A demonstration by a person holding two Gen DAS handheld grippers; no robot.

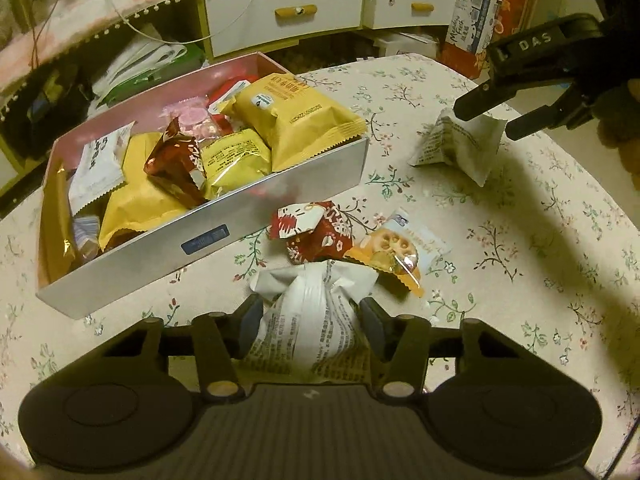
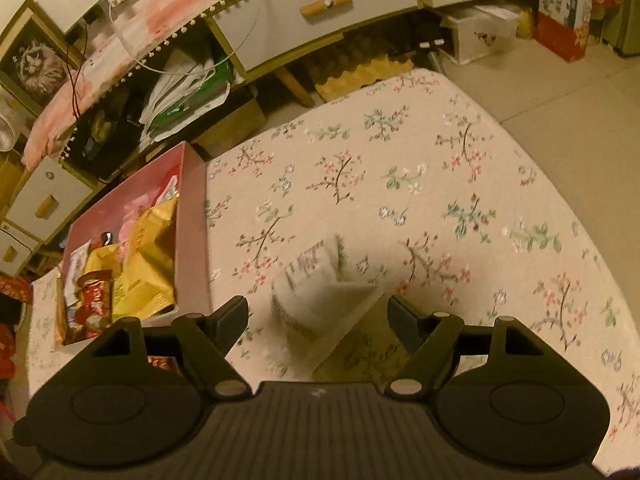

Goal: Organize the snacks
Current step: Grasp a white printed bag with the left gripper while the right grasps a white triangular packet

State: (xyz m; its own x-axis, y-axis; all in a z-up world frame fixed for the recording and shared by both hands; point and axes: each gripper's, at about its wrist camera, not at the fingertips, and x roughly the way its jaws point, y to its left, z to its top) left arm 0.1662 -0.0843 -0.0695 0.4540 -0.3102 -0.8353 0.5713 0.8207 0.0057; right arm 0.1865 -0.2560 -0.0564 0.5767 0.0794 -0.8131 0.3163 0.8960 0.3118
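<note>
White snack pack (image 1: 308, 320) between the left gripper (image 1: 312, 316) jaws, half shut and pressing its sides. Could slip out or crush if squeezed wrong. Second white pack (image 2: 320, 292) on the counter (image 2: 440, 160) between the right gripper (image 2: 318, 316) jaws, wide open, not touching. Snack box (image 1: 280, 196) beyond, to the left.

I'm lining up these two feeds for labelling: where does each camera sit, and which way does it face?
Left wrist: on the left gripper, angled down at a white packet between its fingers, with the snack box and the right gripper beyond.
Right wrist: on the right gripper, angled down at another white packet.
Shared: box, floral tablecloth, the right gripper's packet.
</note>
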